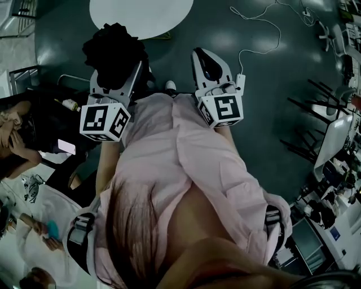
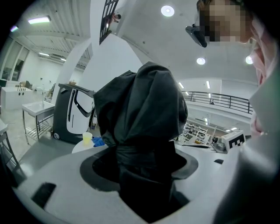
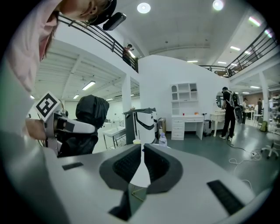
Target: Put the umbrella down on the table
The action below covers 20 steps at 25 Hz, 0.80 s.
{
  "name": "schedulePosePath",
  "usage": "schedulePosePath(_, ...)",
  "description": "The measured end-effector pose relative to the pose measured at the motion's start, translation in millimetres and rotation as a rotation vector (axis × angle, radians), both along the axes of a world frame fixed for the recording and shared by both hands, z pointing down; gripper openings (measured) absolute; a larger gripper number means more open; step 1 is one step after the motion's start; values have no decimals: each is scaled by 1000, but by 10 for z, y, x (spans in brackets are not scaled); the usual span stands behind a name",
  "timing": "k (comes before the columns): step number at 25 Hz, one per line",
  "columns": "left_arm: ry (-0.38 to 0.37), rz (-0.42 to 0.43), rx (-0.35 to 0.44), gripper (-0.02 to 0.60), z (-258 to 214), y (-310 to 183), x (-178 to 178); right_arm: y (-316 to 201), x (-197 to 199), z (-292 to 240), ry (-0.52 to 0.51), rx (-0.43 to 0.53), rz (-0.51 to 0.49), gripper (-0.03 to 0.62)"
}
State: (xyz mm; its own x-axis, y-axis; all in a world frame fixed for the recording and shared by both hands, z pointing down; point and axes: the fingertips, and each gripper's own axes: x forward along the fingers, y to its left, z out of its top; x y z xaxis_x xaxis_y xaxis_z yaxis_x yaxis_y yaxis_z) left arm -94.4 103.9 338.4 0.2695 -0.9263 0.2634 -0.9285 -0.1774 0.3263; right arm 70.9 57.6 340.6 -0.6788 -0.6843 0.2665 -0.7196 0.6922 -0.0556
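Observation:
A black folded umbrella is held upright in my left gripper, which is shut on its bunched fabric. In the left gripper view the umbrella fills the middle, and the jaws of the left gripper press on its lower part. My right gripper is beside it, apart from the umbrella. Its jaws are shut with nothing between them. A white round table stands ahead, beyond both grippers. The right gripper view shows the umbrella at the left.
A white cable trails over the dark floor at the right. Black chair legs and a cluttered desk line the right side. People sit at the left. A white kiosk stands behind the table, which bears a yellow cup.

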Motion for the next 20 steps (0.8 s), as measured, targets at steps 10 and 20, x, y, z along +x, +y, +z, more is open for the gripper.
schedulePosePath(10, 20, 12, -8, 313, 23, -186, -754, -73, -607, -48, 5, 10, 69, 41)
schedulePosePath(20, 16, -18, -34, 313, 28, -165, -766, -106, -805, -66, 42, 5, -9, 41)
